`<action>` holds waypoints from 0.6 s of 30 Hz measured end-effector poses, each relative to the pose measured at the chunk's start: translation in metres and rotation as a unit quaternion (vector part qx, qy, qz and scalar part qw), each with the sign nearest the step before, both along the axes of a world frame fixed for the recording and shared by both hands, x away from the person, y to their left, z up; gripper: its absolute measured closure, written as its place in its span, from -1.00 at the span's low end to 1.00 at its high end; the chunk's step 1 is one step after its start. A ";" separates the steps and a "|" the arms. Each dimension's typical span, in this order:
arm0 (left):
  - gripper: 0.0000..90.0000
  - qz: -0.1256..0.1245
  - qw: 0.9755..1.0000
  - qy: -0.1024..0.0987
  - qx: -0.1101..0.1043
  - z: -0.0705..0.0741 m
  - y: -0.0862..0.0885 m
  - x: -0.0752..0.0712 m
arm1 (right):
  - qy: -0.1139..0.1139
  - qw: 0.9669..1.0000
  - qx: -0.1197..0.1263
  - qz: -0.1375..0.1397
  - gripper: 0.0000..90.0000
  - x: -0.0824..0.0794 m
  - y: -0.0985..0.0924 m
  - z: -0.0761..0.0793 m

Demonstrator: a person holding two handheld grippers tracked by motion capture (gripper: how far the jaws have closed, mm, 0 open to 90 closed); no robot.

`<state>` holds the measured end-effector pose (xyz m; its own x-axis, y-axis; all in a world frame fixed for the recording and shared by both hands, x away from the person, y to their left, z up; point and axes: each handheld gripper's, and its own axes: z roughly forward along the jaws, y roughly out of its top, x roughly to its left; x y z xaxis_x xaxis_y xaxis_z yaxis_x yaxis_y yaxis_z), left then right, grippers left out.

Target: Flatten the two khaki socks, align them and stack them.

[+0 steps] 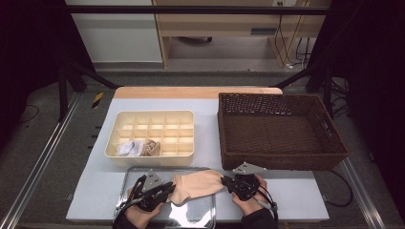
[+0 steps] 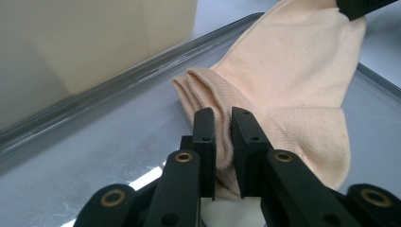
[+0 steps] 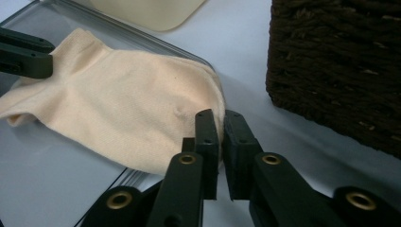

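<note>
Pinching a peach sock over the metal tray, left gripper jaws clamped on cuff, right gripper jaws on toe

The wicker basket and compartment box wall off the far side.

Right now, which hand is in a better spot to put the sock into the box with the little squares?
Probably the left gripper. It pinches the sock at the end just below the cream divider box. The right gripper pinches the other end, over by the wicker basket.
</note>
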<state>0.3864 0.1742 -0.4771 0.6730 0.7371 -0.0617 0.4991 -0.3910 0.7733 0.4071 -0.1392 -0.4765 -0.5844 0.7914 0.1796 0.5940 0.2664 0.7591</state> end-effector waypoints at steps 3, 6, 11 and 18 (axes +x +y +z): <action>0.67 0.002 1.000 -0.006 -0.006 0.003 0.002 0.000 | -0.007 1.000 0.012 -0.002 0.72 -0.001 -0.002 0.002; 0.55 0.003 1.000 -0.016 -0.021 0.011 0.005 0.000 | -0.021 0.999 0.023 0.002 0.62 -0.002 -0.006 0.006; 0.50 0.003 0.999 -0.034 -0.035 0.026 0.007 -0.001 | -0.032 0.999 0.022 -0.002 0.52 -0.001 -0.013 0.009; 0.50 -0.008 0.998 -0.051 -0.042 0.035 -0.004 0.003 | -0.040 0.999 0.023 -0.003 0.47 -0.003 -0.017 0.011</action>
<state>0.3891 0.1704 -0.4416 0.6899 0.7220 -0.0527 0.4099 -0.3297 0.8504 0.4042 -0.1558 -0.4654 -0.5935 0.7870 0.1685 0.5319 0.2264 0.8160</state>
